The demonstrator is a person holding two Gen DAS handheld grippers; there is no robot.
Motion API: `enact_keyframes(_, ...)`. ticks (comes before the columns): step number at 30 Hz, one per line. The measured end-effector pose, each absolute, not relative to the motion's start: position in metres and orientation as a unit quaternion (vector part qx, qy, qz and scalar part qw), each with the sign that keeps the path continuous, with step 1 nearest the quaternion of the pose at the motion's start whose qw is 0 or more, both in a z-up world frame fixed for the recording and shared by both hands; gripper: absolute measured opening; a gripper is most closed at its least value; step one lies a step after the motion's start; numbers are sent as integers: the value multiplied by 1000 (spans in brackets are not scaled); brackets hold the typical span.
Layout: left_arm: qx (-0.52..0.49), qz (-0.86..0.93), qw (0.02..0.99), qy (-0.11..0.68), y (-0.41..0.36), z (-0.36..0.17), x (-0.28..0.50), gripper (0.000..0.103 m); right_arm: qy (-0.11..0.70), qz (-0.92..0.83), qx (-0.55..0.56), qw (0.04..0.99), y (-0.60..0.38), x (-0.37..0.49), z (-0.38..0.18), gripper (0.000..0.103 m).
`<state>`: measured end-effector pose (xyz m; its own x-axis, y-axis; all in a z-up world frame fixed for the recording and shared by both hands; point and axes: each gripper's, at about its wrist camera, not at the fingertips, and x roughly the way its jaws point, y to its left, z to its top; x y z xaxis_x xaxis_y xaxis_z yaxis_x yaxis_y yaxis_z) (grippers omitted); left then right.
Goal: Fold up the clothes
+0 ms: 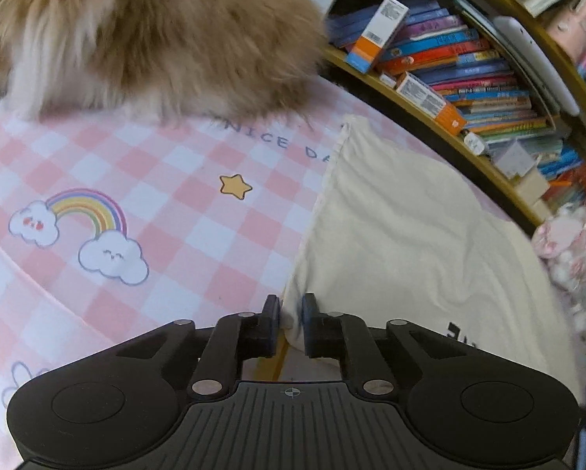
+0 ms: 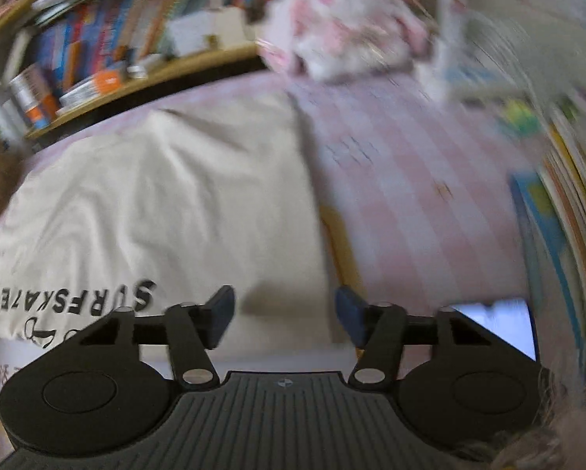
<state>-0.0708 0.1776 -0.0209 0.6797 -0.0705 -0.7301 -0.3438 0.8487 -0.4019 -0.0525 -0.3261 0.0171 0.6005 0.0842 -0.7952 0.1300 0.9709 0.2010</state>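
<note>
A cream T-shirt [image 1: 410, 235] with black "SURFSKATE" lettering lies folded on a pink checked cloth [image 1: 155, 203]. My left gripper [image 1: 291, 319] is shut on the shirt's near left corner, and a fold of cream fabric shows between its dark pads. In the blurred right wrist view the same T-shirt [image 2: 155, 203] fills the left half. My right gripper [image 2: 285, 313] hangs open over the shirt's near right edge. Its fingers [image 2: 222, 309] stand well apart, and the cloth lies below them, not pinched.
A furry tan and white animal [image 1: 148, 31] sits on the checked cloth [image 2: 410, 196] at the far left. A wooden shelf of books [image 1: 469, 78] curves along the back. A pink plush toy [image 2: 343, 19] lies beyond the shirt. Stacked books [image 2: 567, 215] and a lit screen [image 2: 500, 321] are at right.
</note>
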Motion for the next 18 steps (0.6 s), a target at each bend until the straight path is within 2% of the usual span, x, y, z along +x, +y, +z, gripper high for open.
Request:
enact_keyframes(4,-234,99,899,357,188,-2,-75,7,454,-37,180,872,-337,-64,7,43)
enact_keyframes(6,-197,82,905,368,185,0,-72,7,457,-31,198,866,-336,-67,3,41)
enact_keyframes(7,-185,74,905,375,183,0,-71,7,458,-27,196,867,-333,-66,3,37)
enact_keyframes(8,-183,72,905,378,183,-2,-71,7,458,-23,194,867,-331,-66,3,25)
enact_keyframes(11,-198,77,901,379,184,-7,-75,7,461,-12,184,868,-322,-65,4,13)
enact_keyframes(13,-200,69,904,371,181,3,-80,7,460,-8,166,872,-318,-61,9,10)
enact_keyframes(18,-186,42,915,355,173,25,-96,7,365,12,135,921,-321,-82,81,10)
